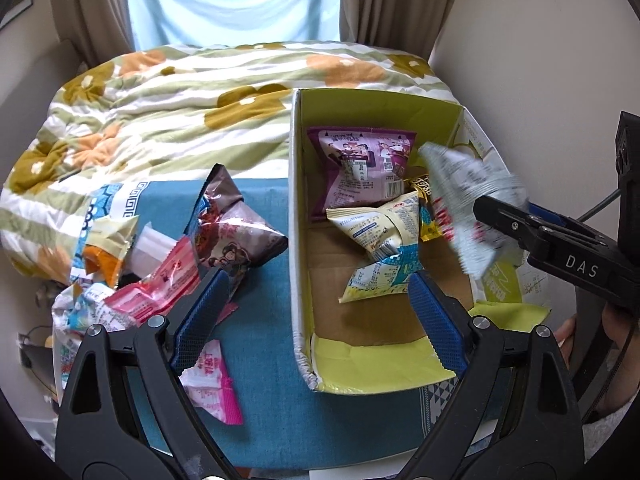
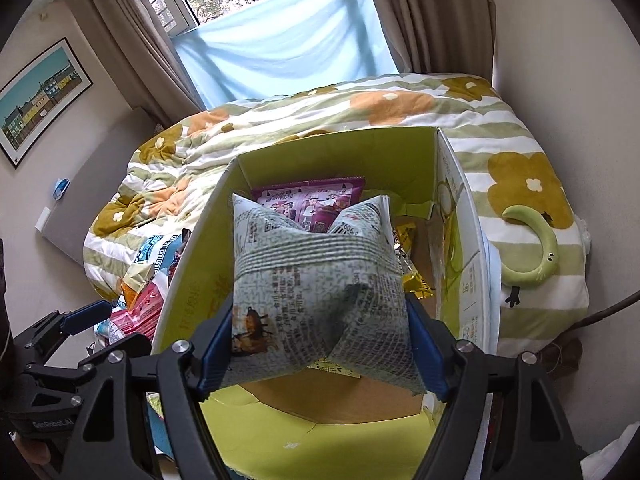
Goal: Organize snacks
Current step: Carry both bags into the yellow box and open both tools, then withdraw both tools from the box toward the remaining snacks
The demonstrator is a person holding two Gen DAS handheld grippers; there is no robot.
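Two wrist fisheye views look steeply down, facing the window: left, beside the yellow-green cardboard box [image 1: 298, 240]; right, close above it [image 2: 192, 272], both sharing its inside

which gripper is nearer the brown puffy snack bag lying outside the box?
Left. The left gripper hangs open with one finger beside the brown puffy snack bag; the right gripper is over the yellow-green cardboard box, with a grey-white printed snack bag between its fingers.

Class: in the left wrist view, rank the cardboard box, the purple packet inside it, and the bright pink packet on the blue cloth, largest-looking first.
1. cardboard box
2. purple packet
3. bright pink packet, though it lies nearer the camera, so its true size against the purple one is unsure.
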